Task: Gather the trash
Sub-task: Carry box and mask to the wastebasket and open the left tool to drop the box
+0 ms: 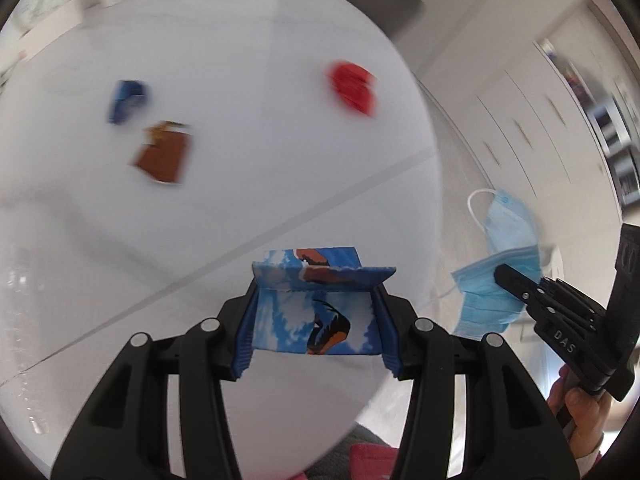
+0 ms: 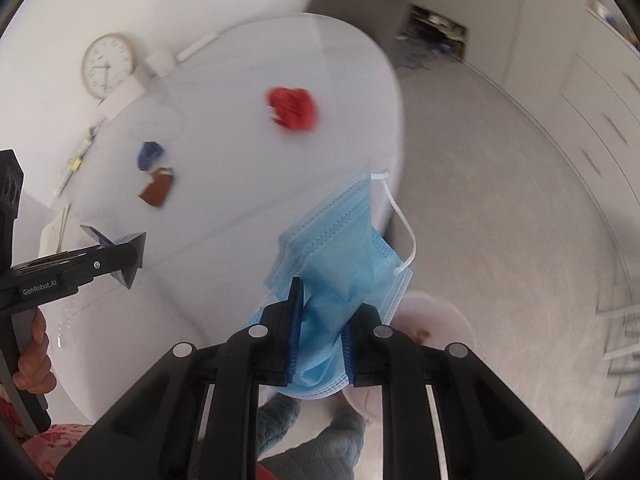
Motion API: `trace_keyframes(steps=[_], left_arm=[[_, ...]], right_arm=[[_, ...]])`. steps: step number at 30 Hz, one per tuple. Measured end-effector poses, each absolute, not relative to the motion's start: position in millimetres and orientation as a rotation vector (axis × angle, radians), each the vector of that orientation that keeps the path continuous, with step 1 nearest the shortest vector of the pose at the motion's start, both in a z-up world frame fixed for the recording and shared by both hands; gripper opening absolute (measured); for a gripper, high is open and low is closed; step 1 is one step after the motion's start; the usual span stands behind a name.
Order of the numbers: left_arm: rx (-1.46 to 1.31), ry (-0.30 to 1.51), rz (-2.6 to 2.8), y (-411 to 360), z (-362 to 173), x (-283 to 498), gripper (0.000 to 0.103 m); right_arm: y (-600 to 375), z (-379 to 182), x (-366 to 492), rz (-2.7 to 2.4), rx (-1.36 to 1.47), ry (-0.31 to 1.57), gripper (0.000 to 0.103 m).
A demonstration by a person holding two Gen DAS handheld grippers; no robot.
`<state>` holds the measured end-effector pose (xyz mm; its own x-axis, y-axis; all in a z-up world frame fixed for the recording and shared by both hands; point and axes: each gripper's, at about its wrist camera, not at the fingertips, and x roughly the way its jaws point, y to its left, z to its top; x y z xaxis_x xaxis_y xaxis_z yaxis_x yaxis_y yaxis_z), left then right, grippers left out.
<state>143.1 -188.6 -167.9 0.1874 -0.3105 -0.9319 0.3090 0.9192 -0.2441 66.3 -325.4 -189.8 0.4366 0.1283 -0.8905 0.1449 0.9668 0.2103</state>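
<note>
Two hand-held grippers hung above a round white worktop [image 1: 248, 60], each pointing steeply downward and each carrying a piece of trash. The left gripper [image 1: 316, 312] had its jaws clamped on the two sides of a flattened blue-and-white printed carton [image 1: 316, 320], which spanned the gap between the blue ribbed pads and stuck out past their tips, clear of the worktop. The right gripper [image 2: 318, 320] had its jaws pressed together on a crumpled light blue face mask [image 2: 340, 248]; the mask bunched between the pads and fanned out beyond them, with a white ear loop [image 2: 404, 224] dangling at its right edge, over the rim of the worktop and the pale floor [image 2: 500, 200]. Seen from the left wrist, the same mask hung from the right gripper's black fingertips off the worktop's right side. Three more scraps lay on the worktop, all blurred: a crumpled red wrapper [image 1: 354, 86] toward the far right, a small blue wrapper [image 1: 128, 100] toward the far left, and a brown wrapper [image 1: 164, 152] just beside the blue one, nearer the camera. A round wall clock [image 2: 108, 65] showed beyond the worktop's far left edge. A hand [image 2: 34, 356] gripped the left gripper's handle at the left edge of the right wrist view.
</note>
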Motion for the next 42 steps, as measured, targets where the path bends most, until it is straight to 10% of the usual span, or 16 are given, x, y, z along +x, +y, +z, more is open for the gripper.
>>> trace_keyframes(steps=[17, 32, 42], left_arm=[[0.372, 1.374, -0.740, -378, -222, 37, 0.049], [0.417, 1.371, -0.722, -393, -226, 38, 0.049], [0.432, 1.344, -0.743, -393, -216, 35, 0.067]], right_arm=[[-430, -224, -69, -0.287, 0.494, 1.139, 0.018], [-438, -231, -70, -0.261, 0.483, 1.144, 0.018], [-438, -231, -69, -0.261, 0.483, 1.148, 0.018]])
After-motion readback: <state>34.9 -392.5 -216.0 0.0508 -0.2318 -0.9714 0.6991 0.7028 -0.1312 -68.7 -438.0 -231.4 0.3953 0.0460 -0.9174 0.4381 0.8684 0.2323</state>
